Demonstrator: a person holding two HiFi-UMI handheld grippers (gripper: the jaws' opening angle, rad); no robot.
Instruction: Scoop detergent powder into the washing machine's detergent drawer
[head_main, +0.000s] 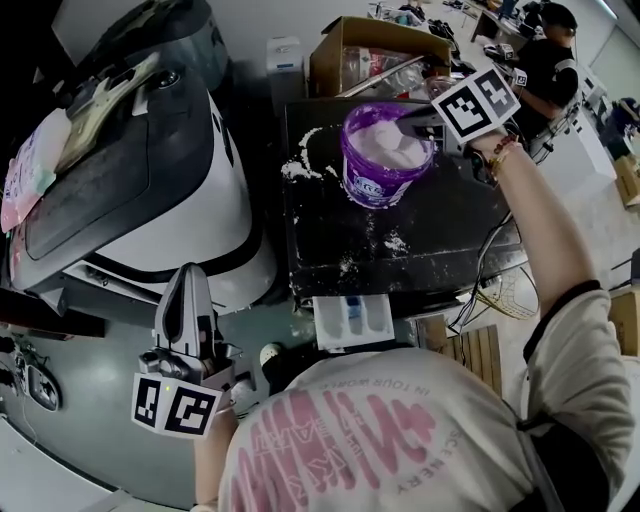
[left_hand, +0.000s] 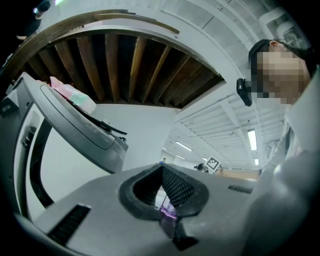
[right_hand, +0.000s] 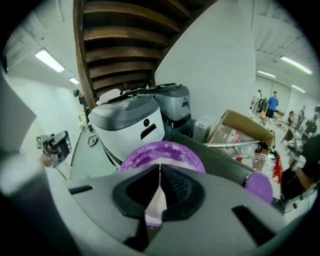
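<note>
A purple tub (head_main: 385, 155) full of white detergent powder stands on the black machine top (head_main: 450, 220). My right gripper (head_main: 412, 128) hangs over the tub's right rim, jaws shut. In the right gripper view its jaws (right_hand: 160, 180) meet right above the tub (right_hand: 162, 152). A pale strip shows in the gap; I cannot tell whether it is a scoop handle or powder. The white detergent drawer (head_main: 353, 320) sticks out open at the machine's front. My left gripper (head_main: 190, 285) is low at the left, shut and empty, pointing up past a white machine (left_hand: 75, 125).
Spilled powder (head_main: 300, 165) lies on the black top left of the tub. A white and black washing machine (head_main: 190, 170) stands to the left. A cardboard box (head_main: 370, 45) sits behind the tub, the purple lid (right_hand: 259, 186) to its right. A person (head_main: 550, 70) stands far right.
</note>
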